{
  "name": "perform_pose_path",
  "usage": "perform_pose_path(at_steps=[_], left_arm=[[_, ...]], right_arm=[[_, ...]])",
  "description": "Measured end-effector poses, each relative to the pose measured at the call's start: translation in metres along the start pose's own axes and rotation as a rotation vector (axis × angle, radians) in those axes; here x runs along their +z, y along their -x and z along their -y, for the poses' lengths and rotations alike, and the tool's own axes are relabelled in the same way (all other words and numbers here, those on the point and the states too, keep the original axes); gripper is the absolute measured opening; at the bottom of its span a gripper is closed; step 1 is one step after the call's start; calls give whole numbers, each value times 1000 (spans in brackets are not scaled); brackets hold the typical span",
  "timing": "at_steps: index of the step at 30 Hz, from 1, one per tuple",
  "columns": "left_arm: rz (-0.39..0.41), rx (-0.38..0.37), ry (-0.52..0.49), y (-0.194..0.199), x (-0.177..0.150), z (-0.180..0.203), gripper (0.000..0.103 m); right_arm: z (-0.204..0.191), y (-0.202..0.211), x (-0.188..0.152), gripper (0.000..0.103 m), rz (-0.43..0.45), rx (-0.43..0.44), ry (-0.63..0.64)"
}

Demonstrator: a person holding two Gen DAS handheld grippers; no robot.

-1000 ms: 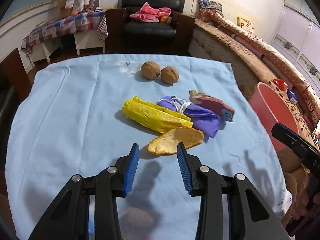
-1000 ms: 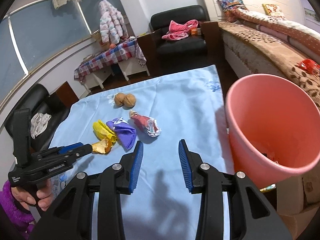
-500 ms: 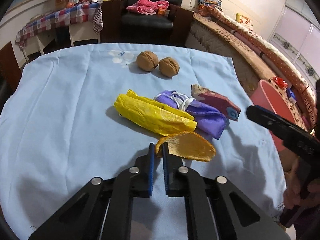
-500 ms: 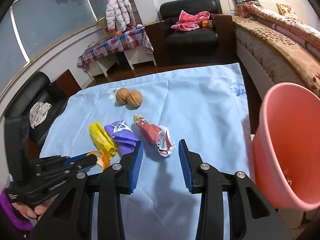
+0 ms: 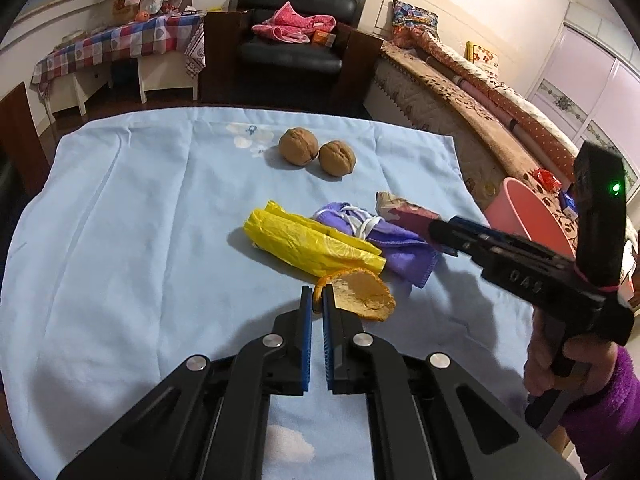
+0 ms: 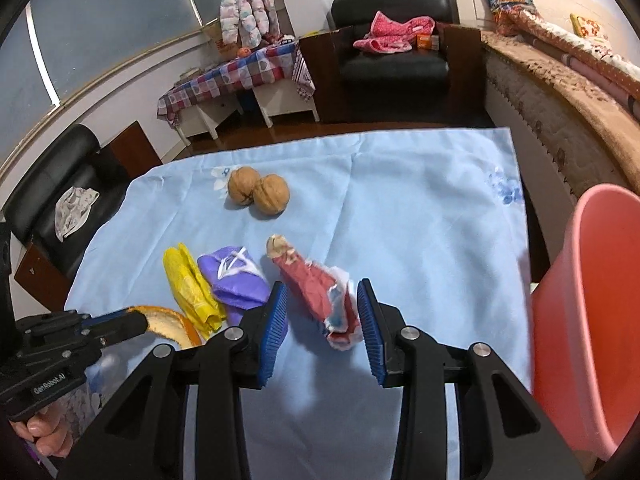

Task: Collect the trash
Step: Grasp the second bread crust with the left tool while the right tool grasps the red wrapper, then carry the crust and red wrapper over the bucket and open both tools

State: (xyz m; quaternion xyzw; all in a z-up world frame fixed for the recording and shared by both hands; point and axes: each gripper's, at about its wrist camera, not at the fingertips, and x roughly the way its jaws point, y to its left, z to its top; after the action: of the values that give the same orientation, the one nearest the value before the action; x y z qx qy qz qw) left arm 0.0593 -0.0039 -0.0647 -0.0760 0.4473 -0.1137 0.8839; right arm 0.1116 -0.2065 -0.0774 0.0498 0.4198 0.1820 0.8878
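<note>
An orange peel [image 5: 364,292] lies on the blue cloth, and my left gripper [image 5: 316,300] is shut on its near edge. The same peel [image 6: 168,324] shows in the right wrist view at the tip of the left gripper [image 6: 134,320]. A crumpled red wrapper [image 6: 316,288] lies between the fingers of my right gripper [image 6: 322,300], which stands open around it with a gap on the left side. In the left wrist view the right gripper [image 5: 438,236] reaches in from the right to the red wrapper [image 5: 404,212].
A yellow plastic bag [image 5: 308,244] and a purple cloth [image 5: 400,248] lie side by side behind the peel. Two walnuts [image 5: 298,146] sit farther back. A pink bin [image 6: 592,320] stands off the table's right edge. The blue tablecloth [image 5: 120,220] covers the table.
My left gripper moved forward and shut on the orange peel's edge. My right gripper swung left from the pink bin and came down around the red wrapper.
</note>
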Motion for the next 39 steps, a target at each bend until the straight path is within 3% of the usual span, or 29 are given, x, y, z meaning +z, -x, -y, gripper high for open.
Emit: perform_pose_path(at_steps=[2, 5, 18, 30, 39], left_arm=[[7, -1, -3, 3, 1, 2, 4], [18, -1, -11, 9, 1, 7, 4], [83, -51, -76, 34, 15, 53, 4], [136, -157, -249, 33, 40, 154, 4], [105, -216, -326, 8, 45, 218, 4]], right_arm=[[0, -1, -2, 12, -10, -8, 0], [1, 2, -7, 8, -15, 0, -11], [22, 84, -26, 8, 127, -23, -123], [98, 160, -47, 8, 260, -193, -284], [133, 173, -60, 8, 278, -257, -338]])
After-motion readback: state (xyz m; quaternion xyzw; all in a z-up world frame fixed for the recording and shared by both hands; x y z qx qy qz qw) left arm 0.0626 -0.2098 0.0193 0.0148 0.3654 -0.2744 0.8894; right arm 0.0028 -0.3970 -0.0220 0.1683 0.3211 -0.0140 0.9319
